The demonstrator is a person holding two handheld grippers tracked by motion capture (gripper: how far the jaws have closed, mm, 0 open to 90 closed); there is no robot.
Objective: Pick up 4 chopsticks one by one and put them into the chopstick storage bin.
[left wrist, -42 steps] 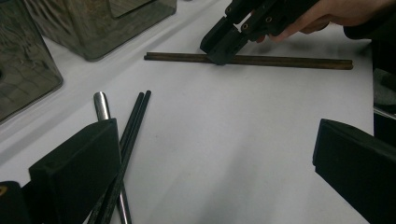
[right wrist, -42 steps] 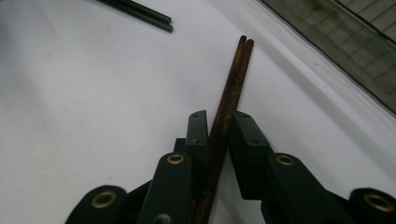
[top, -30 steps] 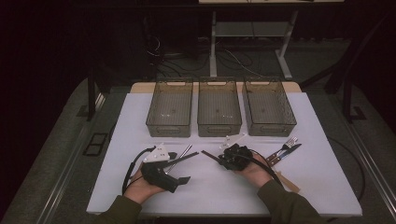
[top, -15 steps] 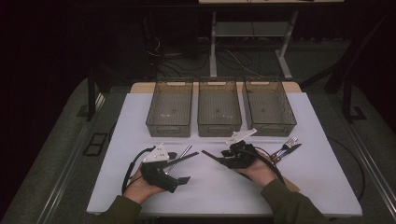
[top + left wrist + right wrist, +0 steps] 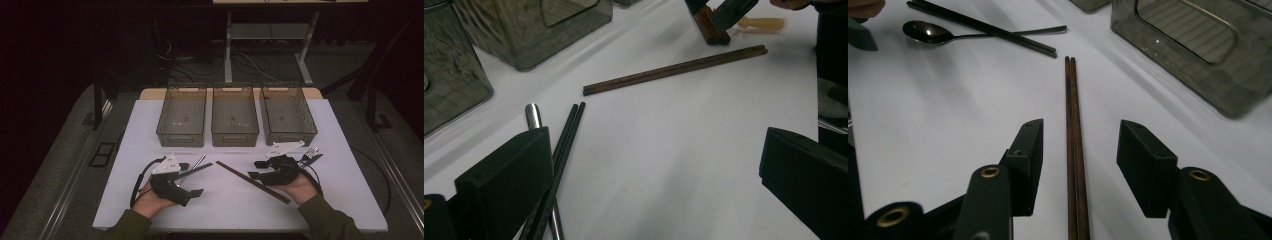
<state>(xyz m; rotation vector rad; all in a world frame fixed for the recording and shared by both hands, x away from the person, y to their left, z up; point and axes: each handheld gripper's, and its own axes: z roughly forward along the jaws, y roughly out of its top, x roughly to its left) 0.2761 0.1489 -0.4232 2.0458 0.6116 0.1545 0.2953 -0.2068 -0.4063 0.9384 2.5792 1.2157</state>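
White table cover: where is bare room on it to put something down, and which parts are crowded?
On the white table cover, the front strip between the brown chopsticks and the left hand-held gripper is bare, as is the far-left part beside the left bin. Crowded: cutlery beside the right hand-held gripper, and the black chopsticks and spoon.
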